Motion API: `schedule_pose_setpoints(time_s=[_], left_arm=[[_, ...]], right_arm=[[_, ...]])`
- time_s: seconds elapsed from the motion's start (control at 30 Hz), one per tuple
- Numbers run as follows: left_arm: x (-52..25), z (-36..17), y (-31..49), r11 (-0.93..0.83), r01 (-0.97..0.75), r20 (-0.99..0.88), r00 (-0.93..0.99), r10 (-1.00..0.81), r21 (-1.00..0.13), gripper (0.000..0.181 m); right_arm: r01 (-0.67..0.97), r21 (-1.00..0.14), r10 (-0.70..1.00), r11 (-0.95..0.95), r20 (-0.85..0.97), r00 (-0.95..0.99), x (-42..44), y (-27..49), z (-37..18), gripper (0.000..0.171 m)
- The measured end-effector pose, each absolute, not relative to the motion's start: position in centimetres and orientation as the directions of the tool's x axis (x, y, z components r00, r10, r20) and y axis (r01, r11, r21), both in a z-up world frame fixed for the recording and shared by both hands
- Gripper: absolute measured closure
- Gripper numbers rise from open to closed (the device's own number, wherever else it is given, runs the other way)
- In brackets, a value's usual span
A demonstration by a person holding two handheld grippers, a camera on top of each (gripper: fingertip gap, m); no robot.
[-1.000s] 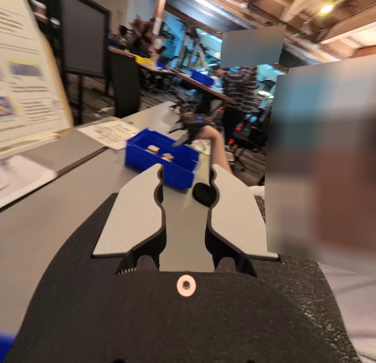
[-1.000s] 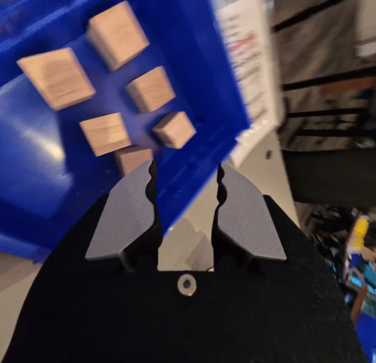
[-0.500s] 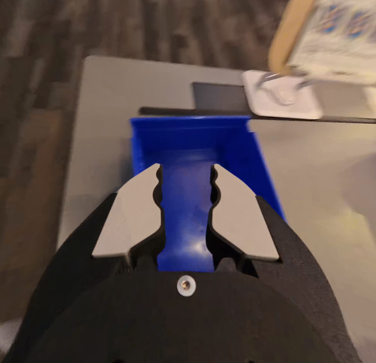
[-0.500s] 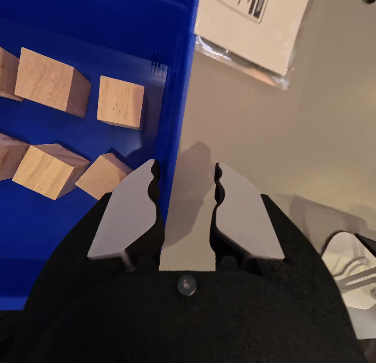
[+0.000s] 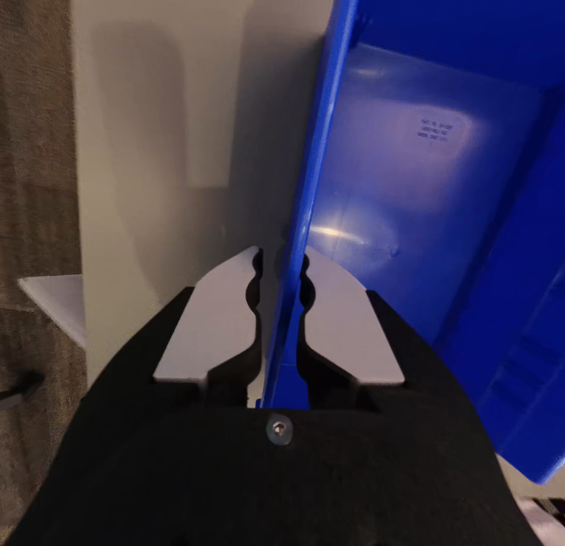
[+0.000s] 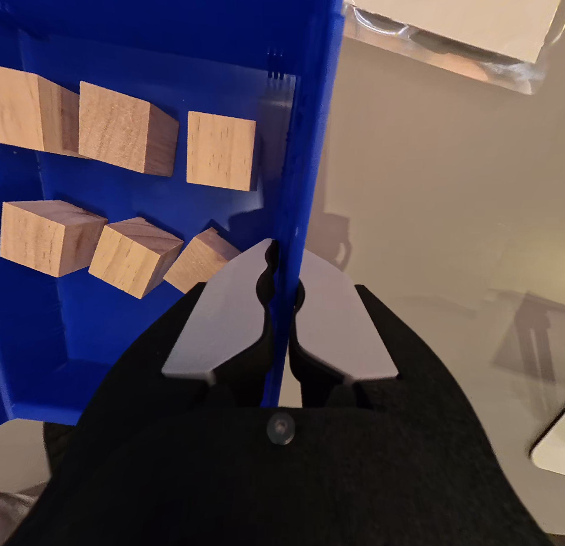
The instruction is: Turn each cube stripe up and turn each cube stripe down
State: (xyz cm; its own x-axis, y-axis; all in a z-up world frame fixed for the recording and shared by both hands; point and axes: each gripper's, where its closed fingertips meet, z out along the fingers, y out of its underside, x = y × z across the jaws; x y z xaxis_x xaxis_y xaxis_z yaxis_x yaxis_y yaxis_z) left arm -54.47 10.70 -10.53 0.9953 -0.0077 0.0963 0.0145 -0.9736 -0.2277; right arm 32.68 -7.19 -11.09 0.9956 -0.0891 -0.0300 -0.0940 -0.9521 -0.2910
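Several plain wooden cubes lie in a blue bin in the right wrist view; no stripe shows on their visible faces. My right gripper is shut on this bin's right wall, left finger inside next to a tilted cube, right finger outside. In the left wrist view my left gripper straddles the left wall of a second, empty blue bin. Its right finger is inside against the wall. Its left finger is outside, and a thin strip of table shows between it and the wall.
A sheet in a clear plastic sleeve lies on the grey table beyond the cube bin. A white stand base is at the right. The table's left edge borders carpet floor, and a white block sits there.
Both grippers moved down onto bin walls and narrowed their jaws. The right one closed on the cube bin's wall. The left one swung from the room to the empty bin.
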Motion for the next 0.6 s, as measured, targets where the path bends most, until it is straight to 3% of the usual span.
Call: schedule_pose_setpoints(time_s=[0.03,0.07,0.2,0.6], left_arm=[[-53.9,-10.7,10.6,-0.976,0.005,0.126,0.992,-0.023,-0.216,0.174],[-53.8,-10.8,10.6,-0.978,0.0,0.118,0.993,-0.025,-0.208,0.175],[-52.8,-10.9,10.6,-0.981,-0.05,0.056,0.997,-0.062,-0.188,0.176],[-40.5,-11.0,9.2,-0.937,-0.327,0.024,0.943,-0.332,-0.122,0.176]], right_arm=[[-0.125,-0.283,-0.116,-0.951,-0.049,0.992,32.7,-7.2,-11.1,0.166],[-0.143,-0.277,-0.133,-0.95,-0.056,0.99,32.7,-7.2,-11.1,0.167],[-0.133,-0.263,-0.129,-0.955,-0.034,0.991,32.2,-7.1,-11.1,0.167],[-0.045,-0.211,-0.036,-0.976,-0.043,0.998,23.9,-3.6,-11.0,0.167]])
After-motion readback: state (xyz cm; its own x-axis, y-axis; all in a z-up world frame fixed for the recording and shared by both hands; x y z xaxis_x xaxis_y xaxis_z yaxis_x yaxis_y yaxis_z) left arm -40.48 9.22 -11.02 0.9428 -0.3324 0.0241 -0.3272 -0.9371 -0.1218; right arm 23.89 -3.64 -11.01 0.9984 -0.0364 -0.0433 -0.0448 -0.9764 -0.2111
